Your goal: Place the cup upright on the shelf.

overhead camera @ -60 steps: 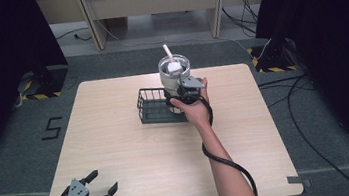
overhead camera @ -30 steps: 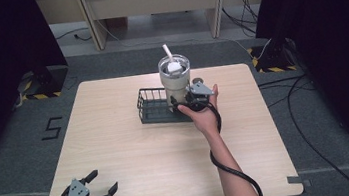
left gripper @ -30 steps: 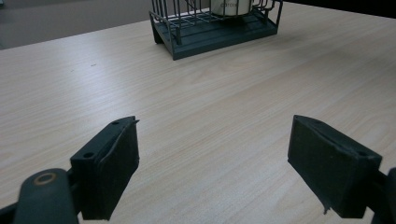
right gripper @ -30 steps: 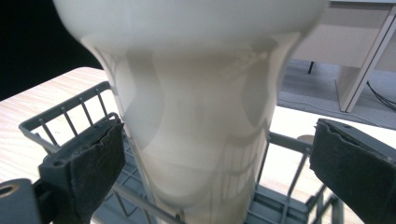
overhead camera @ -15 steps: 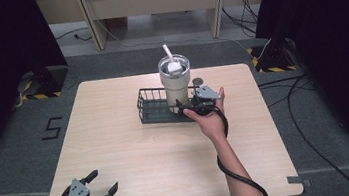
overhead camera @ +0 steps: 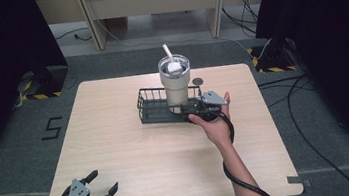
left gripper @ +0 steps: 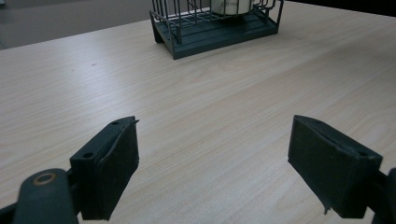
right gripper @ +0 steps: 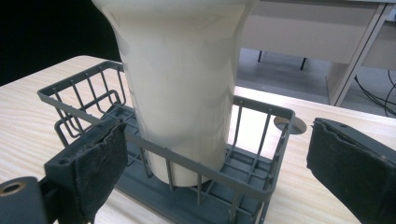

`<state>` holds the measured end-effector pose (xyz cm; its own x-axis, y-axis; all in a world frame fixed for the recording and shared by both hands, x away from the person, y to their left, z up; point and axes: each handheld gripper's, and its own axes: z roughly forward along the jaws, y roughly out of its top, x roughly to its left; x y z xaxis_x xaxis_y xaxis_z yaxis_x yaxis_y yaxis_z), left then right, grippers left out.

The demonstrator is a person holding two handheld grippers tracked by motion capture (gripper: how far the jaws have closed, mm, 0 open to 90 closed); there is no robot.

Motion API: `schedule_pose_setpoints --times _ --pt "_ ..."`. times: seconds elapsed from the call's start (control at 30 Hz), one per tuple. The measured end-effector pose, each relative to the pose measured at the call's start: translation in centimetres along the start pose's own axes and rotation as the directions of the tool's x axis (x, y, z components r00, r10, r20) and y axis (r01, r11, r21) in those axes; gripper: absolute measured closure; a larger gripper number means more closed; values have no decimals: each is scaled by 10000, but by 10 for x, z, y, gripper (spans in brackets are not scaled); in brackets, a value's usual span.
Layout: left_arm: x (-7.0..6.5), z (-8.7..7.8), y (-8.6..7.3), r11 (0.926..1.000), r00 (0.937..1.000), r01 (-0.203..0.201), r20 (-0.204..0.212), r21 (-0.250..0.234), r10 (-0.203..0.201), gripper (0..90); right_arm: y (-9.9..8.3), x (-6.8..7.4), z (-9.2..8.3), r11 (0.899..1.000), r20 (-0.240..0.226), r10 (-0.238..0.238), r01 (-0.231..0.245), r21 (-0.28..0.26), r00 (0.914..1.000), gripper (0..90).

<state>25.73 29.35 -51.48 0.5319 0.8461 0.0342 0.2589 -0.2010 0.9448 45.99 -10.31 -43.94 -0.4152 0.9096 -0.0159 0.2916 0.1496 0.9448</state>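
Since the right hand-held gripper (overhead camera: 195,109) gapes wide beside the tumbler (overhead camera: 175,82) in the wire basket (overhead camera: 151,106), clear the rim squarely; left hand-held gripper (overhead camera: 98,188) idles apart.

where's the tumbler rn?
High view: the tumbler stands upright in the right end of the wire basket, at the table's far middle, just beyond the open right gripper.

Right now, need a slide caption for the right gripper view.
Open right gripper faces a cream tumbler standing in a grey wire basket.
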Motion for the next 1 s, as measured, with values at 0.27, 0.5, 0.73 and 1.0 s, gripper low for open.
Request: schedule_pose_setpoints --times 0.27,0.5,0.73,1.0 --pt "0 0 0 10000 10000 12 -18 0 -12 156 -3 -3 -11 10000 1 86 -86 -20 10000 66" --pt "-1 0 -1 10000 10000 29 -33 6 -29 155 -7 -6 -21 9997 -10 223 -223 -77 9998 69" --pt "-1 0 -1 10000 10000 14 -52 37 -14 155 -11 -11 -31 9996 29 261 -260 -76 9997 71" --pt "-1 0 -1 10000 10000 -11 -47 89 11 154 -14 -17 -42 9995 90 290 -289 -135 9995 75"
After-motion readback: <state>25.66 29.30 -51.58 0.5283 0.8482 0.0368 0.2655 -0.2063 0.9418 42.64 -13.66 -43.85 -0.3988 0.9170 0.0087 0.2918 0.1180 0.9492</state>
